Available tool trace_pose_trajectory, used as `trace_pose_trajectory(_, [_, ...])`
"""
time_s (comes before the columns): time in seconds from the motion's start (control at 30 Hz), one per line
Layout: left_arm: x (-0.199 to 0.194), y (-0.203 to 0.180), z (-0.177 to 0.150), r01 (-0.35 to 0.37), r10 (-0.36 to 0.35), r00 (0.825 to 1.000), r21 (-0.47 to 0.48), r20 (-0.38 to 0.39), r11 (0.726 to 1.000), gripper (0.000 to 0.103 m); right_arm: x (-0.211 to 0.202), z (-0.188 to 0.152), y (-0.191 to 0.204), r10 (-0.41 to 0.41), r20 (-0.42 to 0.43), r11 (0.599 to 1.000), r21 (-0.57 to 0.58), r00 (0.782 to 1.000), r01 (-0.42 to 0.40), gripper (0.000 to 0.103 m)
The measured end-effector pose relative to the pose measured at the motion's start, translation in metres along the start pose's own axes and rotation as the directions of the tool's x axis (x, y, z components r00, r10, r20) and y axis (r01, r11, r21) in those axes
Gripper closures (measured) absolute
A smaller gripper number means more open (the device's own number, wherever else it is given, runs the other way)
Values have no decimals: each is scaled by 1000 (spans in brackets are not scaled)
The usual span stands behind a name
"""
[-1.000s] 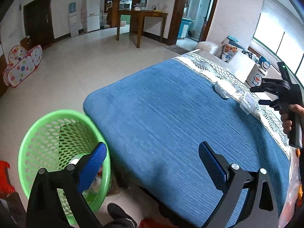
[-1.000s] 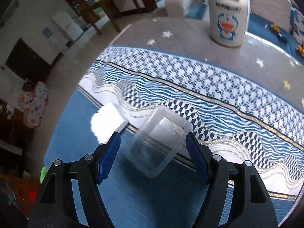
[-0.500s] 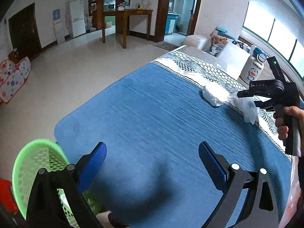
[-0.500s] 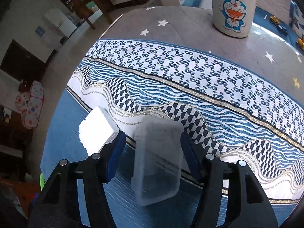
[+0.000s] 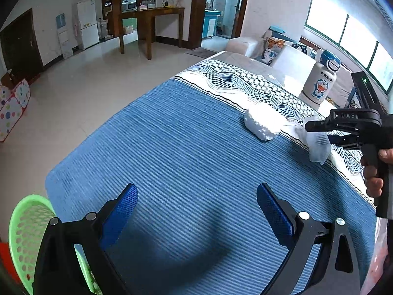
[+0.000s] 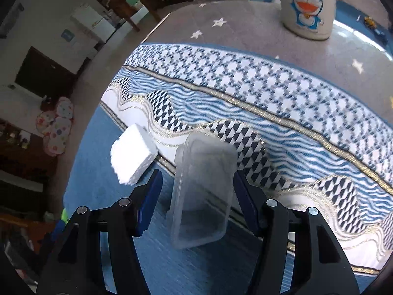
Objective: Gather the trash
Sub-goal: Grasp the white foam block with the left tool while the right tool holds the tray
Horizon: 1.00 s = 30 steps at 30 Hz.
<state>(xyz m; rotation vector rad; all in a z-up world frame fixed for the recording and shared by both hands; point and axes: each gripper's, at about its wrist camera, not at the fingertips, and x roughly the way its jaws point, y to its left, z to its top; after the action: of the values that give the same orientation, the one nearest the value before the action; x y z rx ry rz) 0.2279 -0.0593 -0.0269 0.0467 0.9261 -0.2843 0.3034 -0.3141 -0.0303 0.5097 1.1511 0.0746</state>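
A clear plastic container [image 6: 202,194] sits tilted up between the fingers of my right gripper [image 6: 197,193], which is shut on it just above the blue cloth; it also shows in the left wrist view [image 5: 318,145]. A white foam block [image 6: 132,158] lies on the cloth to its left, also seen in the left wrist view [image 5: 264,124]. My left gripper [image 5: 196,211] is open and empty above the near part of the blue cloth. A green mesh basket [image 5: 27,231] stands on the floor at the lower left.
A blue tablecloth [image 5: 184,152] with a patterned white border covers the table. A white Doraemon bottle [image 5: 320,83] stands at the far right, also in the right wrist view [image 6: 308,5]. A spotted play tent [image 5: 12,108] is on the floor at left.
My right gripper has closed on the clear container and tipped it up off the cloth. My left gripper has moved away from the basket and further over the table.
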Motion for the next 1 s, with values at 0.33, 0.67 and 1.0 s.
trace_pose_trajectory(0.33, [10, -15, 8, 7, -7, 1000, 33, -4, 999, 9, 1, -8, -12, 77, -16, 997, 20, 997, -77, 55])
trace_pose_trajectory(0.67, [29, -41, 21, 27, -26, 1000, 104, -13, 994, 9, -17, -11, -11, 110, 3, 994, -26, 994, -109, 69])
trace_pose_trajectory(1.0, [41, -54, 25, 41, -39, 999, 118, -26, 992, 9, -28, -14, -20, 152, 13, 988, -42, 988, -151, 53])
